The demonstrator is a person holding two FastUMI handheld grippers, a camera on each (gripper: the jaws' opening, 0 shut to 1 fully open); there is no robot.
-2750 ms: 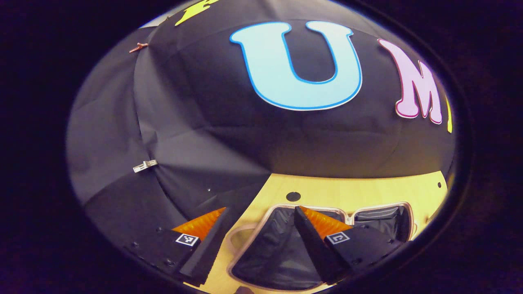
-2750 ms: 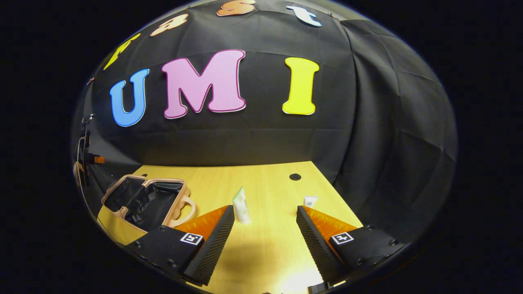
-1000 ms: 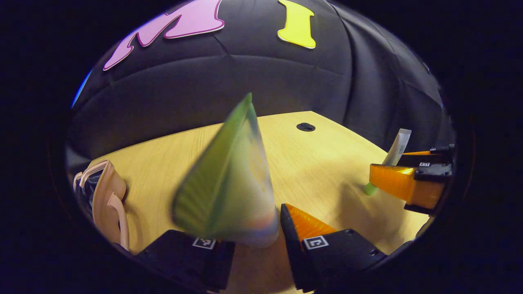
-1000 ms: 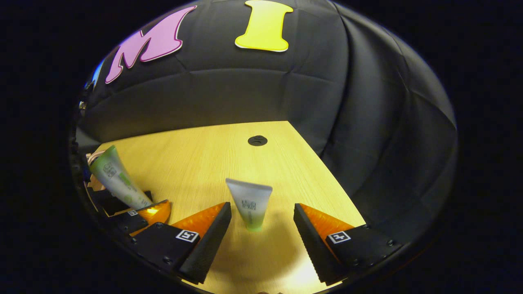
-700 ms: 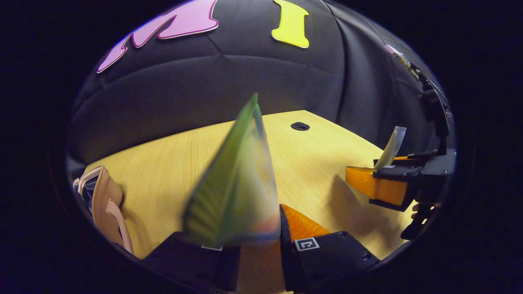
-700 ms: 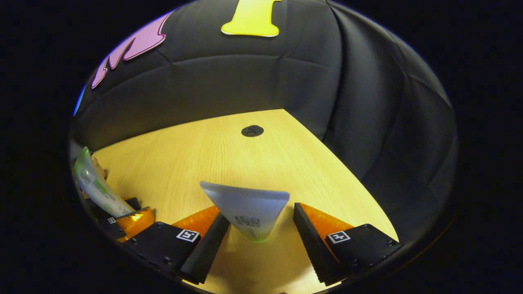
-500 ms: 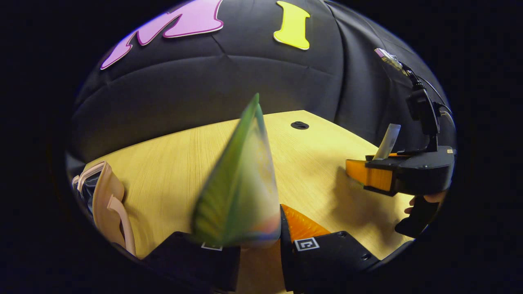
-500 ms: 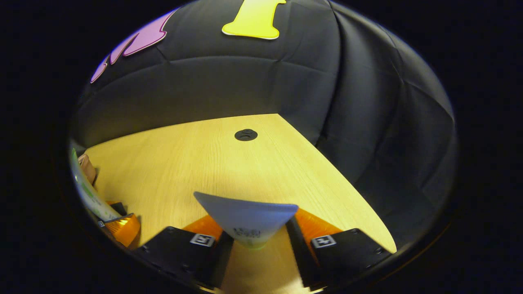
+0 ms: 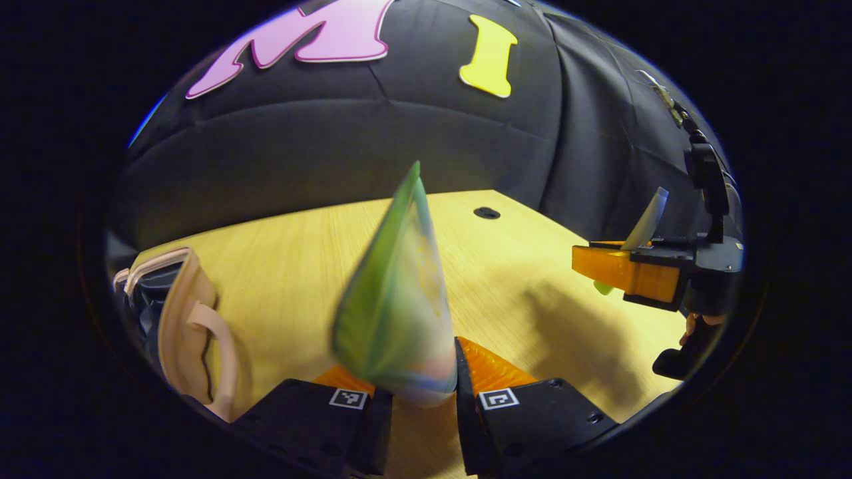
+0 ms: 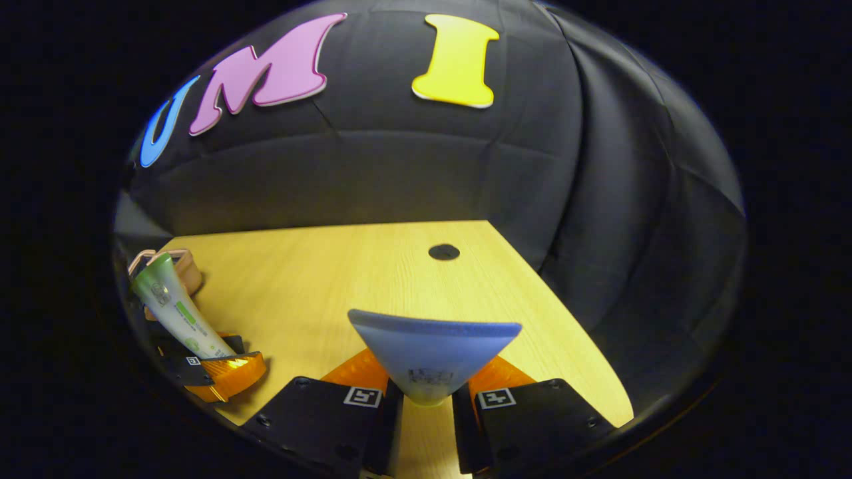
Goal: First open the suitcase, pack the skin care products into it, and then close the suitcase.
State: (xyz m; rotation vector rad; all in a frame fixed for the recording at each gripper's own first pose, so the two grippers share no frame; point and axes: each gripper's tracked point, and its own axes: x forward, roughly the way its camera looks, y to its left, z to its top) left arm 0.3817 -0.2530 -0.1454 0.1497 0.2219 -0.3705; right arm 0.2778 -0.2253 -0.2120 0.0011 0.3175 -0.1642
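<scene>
Packing step in hand: both products are lifted, none yet in the suitcase (image 9: pixel 174 313).

Left hand-held gripper (image 9: pixel 422 399): narrow, both fingers clamped on the base of the green tube (image 9: pixel 396 306), which stands upright between them, crimped end up.

Right hand-held gripper (image 10: pixel 426 406): narrow, both fingers pressed on the cap end of the pale tube (image 10: pixel 432 356), its flat crimp fanned out above. In the left gripper view it appears well to the right of the suitcase, tube clear of the counter (image 9: pixel 299 246).

Suitcase: open, beige rim and handle showing, dark lining inside, at the counter's left edge.

Next move, as judged: carry each tube leftward over the suitcase's open shell, lower it and release; the two grippers should approach in turn to avoid meeting above it.

Surface: pale wood-grain counter with one round dark grommet (image 10: pixel 444 252) toward the back, well right of the suitcase. Black cloth walls enclose the booth.
</scene>
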